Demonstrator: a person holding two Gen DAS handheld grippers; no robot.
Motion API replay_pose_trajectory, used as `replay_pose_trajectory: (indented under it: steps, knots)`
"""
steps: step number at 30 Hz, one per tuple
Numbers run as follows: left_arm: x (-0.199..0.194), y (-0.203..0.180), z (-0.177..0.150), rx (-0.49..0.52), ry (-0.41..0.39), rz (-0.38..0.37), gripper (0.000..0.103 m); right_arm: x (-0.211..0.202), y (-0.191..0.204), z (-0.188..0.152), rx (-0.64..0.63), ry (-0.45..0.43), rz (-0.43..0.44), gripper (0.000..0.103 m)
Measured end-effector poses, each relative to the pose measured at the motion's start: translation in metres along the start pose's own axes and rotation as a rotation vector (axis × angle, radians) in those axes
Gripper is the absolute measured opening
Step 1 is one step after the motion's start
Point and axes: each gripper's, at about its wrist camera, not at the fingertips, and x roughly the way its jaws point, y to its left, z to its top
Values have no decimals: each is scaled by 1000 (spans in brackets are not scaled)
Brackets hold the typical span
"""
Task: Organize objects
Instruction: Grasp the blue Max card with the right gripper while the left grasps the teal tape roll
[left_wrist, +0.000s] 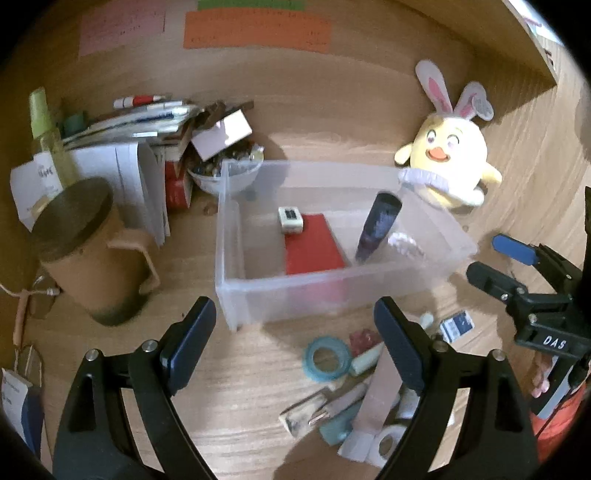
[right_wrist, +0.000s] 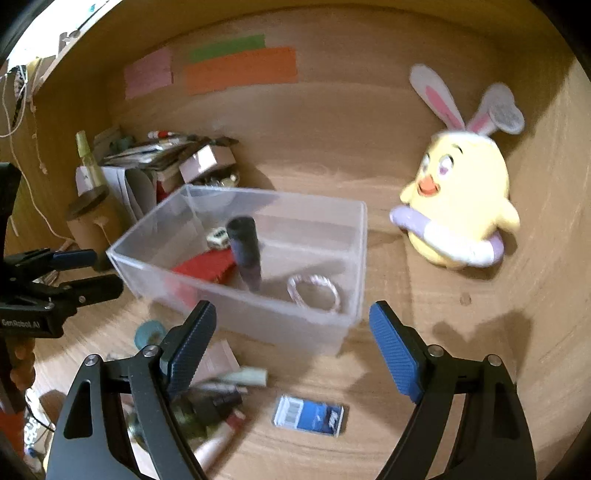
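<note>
While both grippers, left (left_wrist: 295, 343) and right (right_wrist: 293, 347), hang wide open, counting four things in one clear bin (right_wrist: 354, 258) mid-frame: dark tube (right_wrist: 245, 251), red booklet (right_wrist: 207, 267), ring (right_wrist: 314, 291), white block (right_wrist: 218, 236).

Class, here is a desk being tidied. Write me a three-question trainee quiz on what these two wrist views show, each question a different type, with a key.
1. True or false: the dark tube leans inside the clear plastic bin.
2. Multiple choice: where is the blue-and-white card pack? A) in the bin B) on the desk in front of the bin C) on the plush chick's head
3. Fill in: the left gripper and right gripper are both ____, holding nothing.

Key: 1 true; 2 B; 3 open
</note>
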Motion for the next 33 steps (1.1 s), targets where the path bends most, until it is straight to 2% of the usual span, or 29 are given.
replay_pose_trajectory:
  steps: [7, 15, 20, 27, 30, 33]
  knots:
    - [10, -2, -20, 18, 47, 7, 88, 8, -17, -27, 45, 79, -25, 83]
    - [25, -3, -35, 35, 116, -12, 88, 24, -20, -55, 18, 188, -61, 83]
    - [32, -4, -42, 47, 145, -33, 88, 33, -14, -66, 7, 242, -33, 83]
    - [41, -1, -46, 46, 163, -48, 87, 33, -5, -71, -39, 241, -55, 82]
    - [44, -2, -45, 44, 164, -51, 78, 32, -1, -72, -55, 232, -53, 79]
    - [48, -2, -44, 34, 170, -63, 71, 30, 2, -72, -65, 220, -48, 69]
